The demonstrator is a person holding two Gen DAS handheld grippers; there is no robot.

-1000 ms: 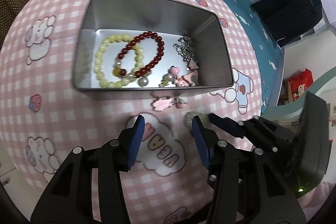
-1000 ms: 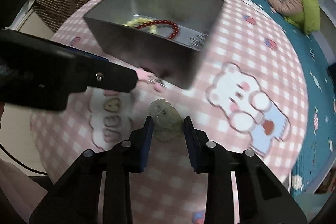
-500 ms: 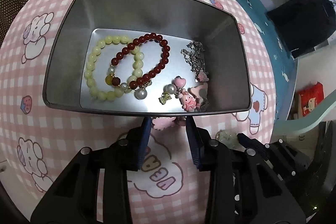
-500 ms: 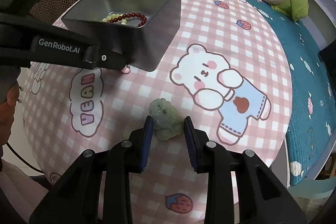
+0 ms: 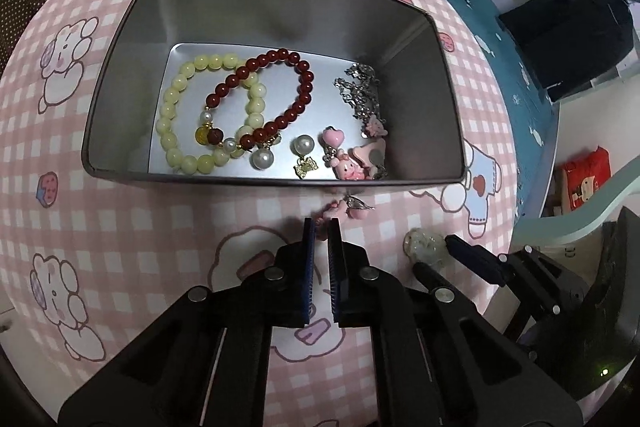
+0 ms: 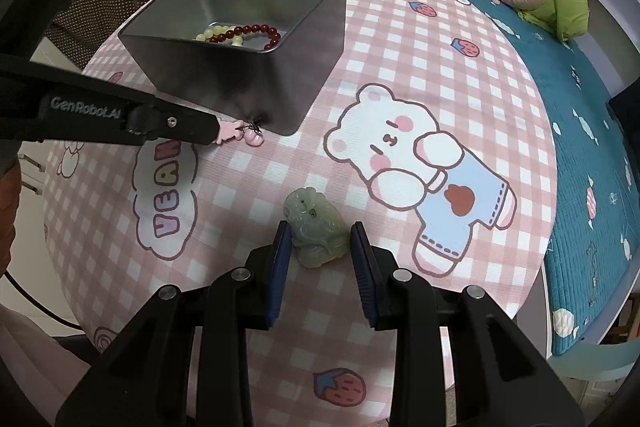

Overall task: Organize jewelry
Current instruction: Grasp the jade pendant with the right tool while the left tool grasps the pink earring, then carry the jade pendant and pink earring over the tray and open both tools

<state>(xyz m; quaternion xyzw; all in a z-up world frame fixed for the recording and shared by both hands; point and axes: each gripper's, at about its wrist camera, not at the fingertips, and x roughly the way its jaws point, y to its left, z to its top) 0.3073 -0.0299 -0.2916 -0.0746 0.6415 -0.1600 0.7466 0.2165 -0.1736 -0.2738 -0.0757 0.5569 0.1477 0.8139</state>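
On a round table covered with a pink checked cloth (image 5: 132,239), a grey metal tin (image 5: 120,75) is seen holding the jewelry already gathered: from left to right, a pale yellow bead bracelet (image 5: 170,131), a dark red bead bracelet (image 5: 296,111) lying partly over it, 2 pearl drop earrings (image 5: 262,159), a pink charm (image 5: 346,163) and a tangled silver chain (image 5: 358,93). Just outside the tin's near wall, a pink charm keyring (image 5: 348,209) lies on the cloth, and its near end is pinched by the left gripper (image 5: 321,227), whose jaws are pressed together on it; in the right wrist view the pink piece is seen held at the tip of that gripper (image 6: 224,131), touching or nearly touching the tin's lower corner. Further right, a pale green jade carving (image 6: 316,231) rests on the cloth between the fingers of the right gripper (image 6: 320,239), whose jaws are spread partway; whether the pads press the stone cannot be told for certain, since the right pad appears to stand just clear of it. The step in hand is judged to be the pickup of the last 2 loose pieces, 1 per gripper. For the next move, the keyring would need to be lifted clear of the tin's rim and released over bare floor inside, without being snagged on the chain, and the jade would need to be firmly gripped before being raised.
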